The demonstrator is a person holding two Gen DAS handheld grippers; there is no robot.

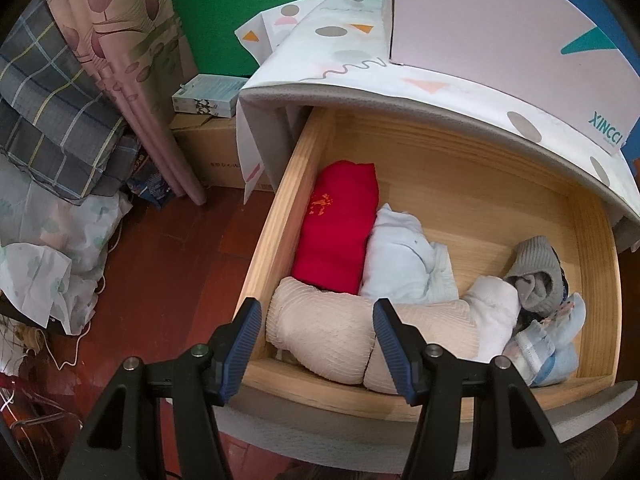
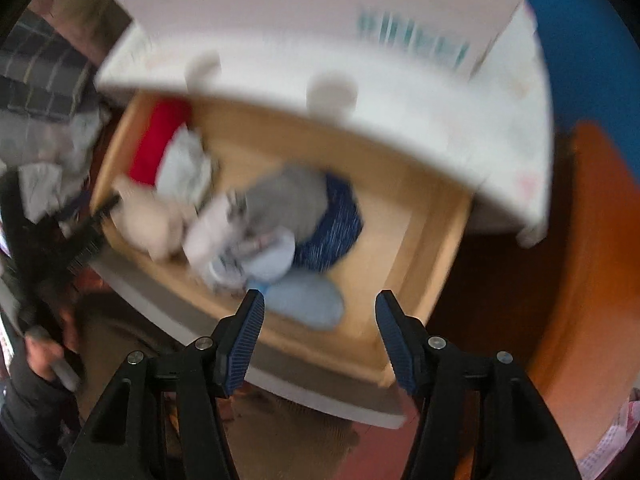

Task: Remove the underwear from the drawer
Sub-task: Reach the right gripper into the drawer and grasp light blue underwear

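The wooden drawer (image 1: 276, 216) stands pulled open and holds folded clothes. A red roll (image 1: 338, 228) lies at the left, a pale blue piece (image 1: 404, 260) beside it, and a cream ribbed piece (image 1: 324, 340) at the front. A grey item (image 1: 536, 272) and light blue pieces (image 1: 560, 344) lie at the right. My left gripper (image 1: 316, 340) is open and empty, just above the cream piece at the drawer's front edge. In the blurred right wrist view, my right gripper (image 2: 320, 320) is open and empty above the drawer's (image 2: 420, 240) front right part, near a light blue piece (image 2: 304, 300).
A white patterned cabinet top (image 1: 360, 68) overhangs the drawer, with a white box (image 1: 500, 20) on it. Folded bedding (image 1: 52, 92), a curtain (image 1: 132, 60) and cardboard boxes (image 1: 212, 152) crowd the red floor at the left. The left gripper (image 2: 92, 220) shows at the left in the right wrist view.
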